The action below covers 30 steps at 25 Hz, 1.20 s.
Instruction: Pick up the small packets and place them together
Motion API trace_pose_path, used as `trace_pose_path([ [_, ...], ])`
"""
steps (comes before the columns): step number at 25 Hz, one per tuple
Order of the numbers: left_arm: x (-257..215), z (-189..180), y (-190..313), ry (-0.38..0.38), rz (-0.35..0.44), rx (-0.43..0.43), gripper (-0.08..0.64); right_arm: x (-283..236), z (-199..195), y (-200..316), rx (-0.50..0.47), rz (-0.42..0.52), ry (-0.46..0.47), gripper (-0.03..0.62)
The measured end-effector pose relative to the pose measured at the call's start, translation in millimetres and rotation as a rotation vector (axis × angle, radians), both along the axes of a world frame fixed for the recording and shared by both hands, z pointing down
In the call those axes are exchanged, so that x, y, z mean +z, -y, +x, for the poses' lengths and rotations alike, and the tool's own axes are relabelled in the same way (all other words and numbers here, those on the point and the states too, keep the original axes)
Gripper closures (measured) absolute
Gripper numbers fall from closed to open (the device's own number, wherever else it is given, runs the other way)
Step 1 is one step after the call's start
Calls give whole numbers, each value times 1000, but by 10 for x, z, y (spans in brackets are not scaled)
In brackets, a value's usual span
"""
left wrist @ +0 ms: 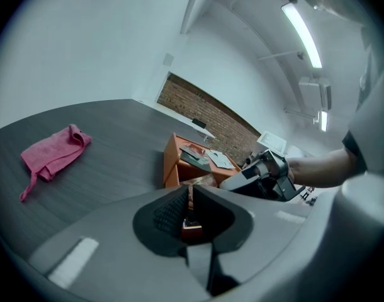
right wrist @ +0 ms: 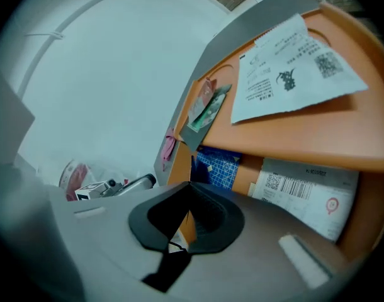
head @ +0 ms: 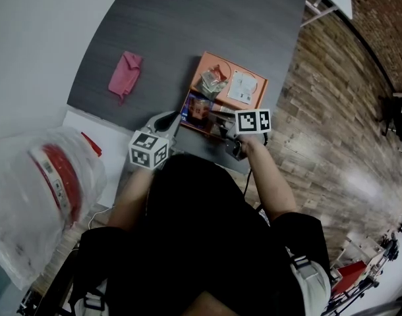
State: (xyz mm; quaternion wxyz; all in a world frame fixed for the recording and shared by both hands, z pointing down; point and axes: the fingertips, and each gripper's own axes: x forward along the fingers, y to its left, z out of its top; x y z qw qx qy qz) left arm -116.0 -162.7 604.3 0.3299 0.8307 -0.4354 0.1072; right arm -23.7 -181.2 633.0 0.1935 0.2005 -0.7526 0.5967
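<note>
An orange tray (head: pixel 207 60) on the grey table holds small packets: a crumpled silvery one (head: pixel 213 81) and a blue-and-orange one (head: pixel 198 108) at its near left corner. My right gripper (right wrist: pixel 189 190) is shut on a thin orange packet (right wrist: pixel 187 230) that leads up into the blue-patterned packet (right wrist: pixel 218 167). From the left, my left gripper (left wrist: pixel 189 187) is shut on a thin orange-red packet edge (left wrist: pixel 191 224). Whether both hold the same packet I cannot tell. In the head view both grippers (head: pixel 178 120) (head: pixel 222 119) meet at the tray's near edge.
A white leaflet (head: pixel 242 86) lies in the tray, and a white barcoded pack (right wrist: pixel 305 190) sits under its lip. A pink cloth (head: pixel 125 73) lies on the table to the left. A plastic bag (head: pixel 43 196) sits at the near left. The table's edge (head: pixel 290 78) runs right of the tray.
</note>
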Motion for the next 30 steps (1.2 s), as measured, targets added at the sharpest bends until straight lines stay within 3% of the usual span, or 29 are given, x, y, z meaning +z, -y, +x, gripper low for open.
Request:
trace_pose_path([
  [21,-195,125,136,12,65,17,537,-828,195,195,89,116,209,591],
  [27,-305,174,249,23,98,36,537,-915,463,629,177,168,195,591],
  [30,-350,196,299,30,115,46,538,-814,667,862,220,188,121,591],
])
